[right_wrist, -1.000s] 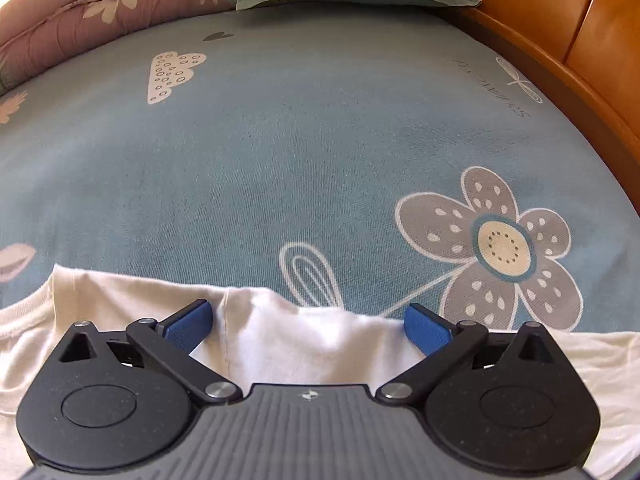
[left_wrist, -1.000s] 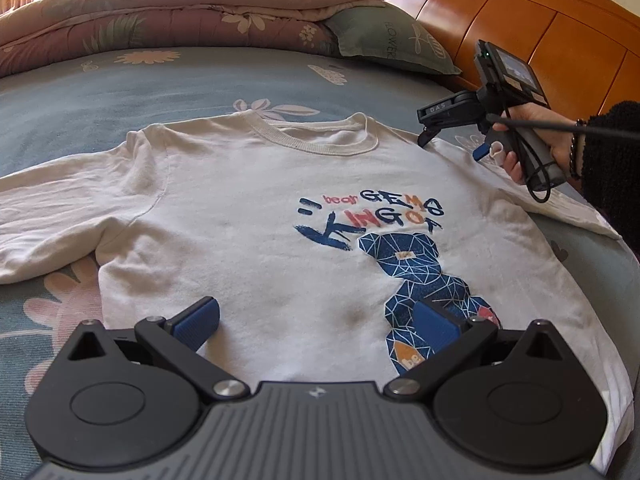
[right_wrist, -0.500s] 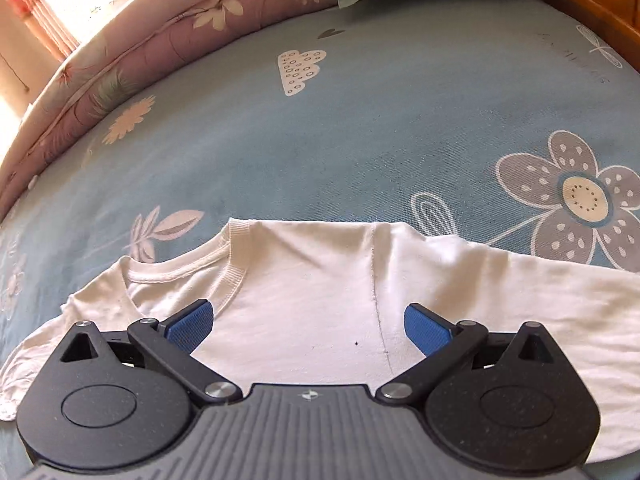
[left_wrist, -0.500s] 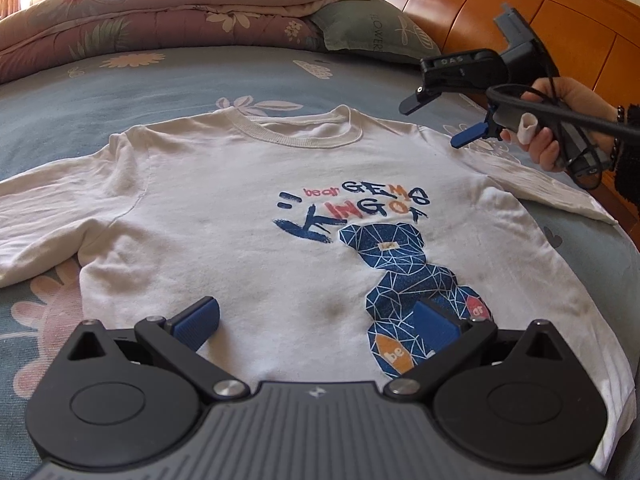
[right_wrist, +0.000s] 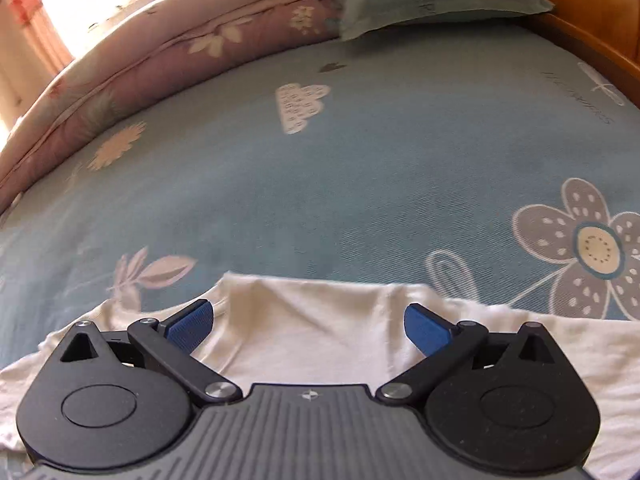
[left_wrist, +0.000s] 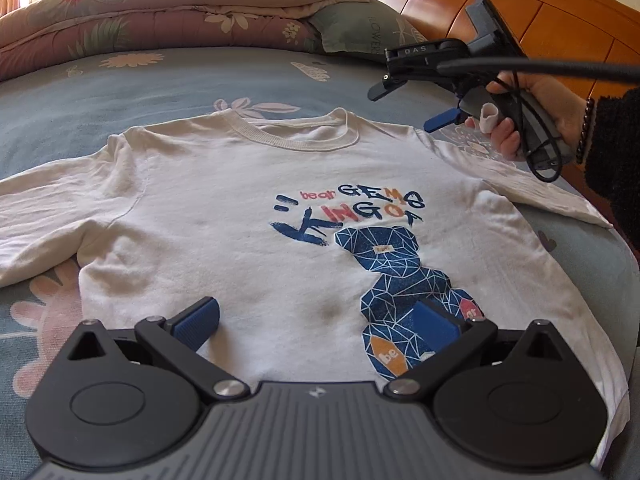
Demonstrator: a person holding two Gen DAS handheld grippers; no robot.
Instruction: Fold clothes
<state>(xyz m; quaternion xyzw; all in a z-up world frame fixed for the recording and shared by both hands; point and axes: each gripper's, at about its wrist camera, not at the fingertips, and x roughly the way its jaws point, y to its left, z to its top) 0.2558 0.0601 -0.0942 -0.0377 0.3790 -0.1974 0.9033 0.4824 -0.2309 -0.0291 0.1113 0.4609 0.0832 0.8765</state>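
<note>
A: Item one, near: my left gripper [left_wrist: 316,320], jaws apart, over the hem of the T-shirt [left_wrist: 248,216], flat on the bed [left_wrist: 120,92].

B: Beyond?

A: My right gripper [left_wrist: 408,106], jaws apart, above the right sleeve [left_wrist: 552,196]. Folding not begun, I judge; next, pinch a sleeve.

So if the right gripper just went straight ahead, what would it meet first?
Probably the T-shirt: its shoulder lies between the open fingers of the right gripper. Beyond that is only the sheet. Height above the cloth is unclear.
</note>
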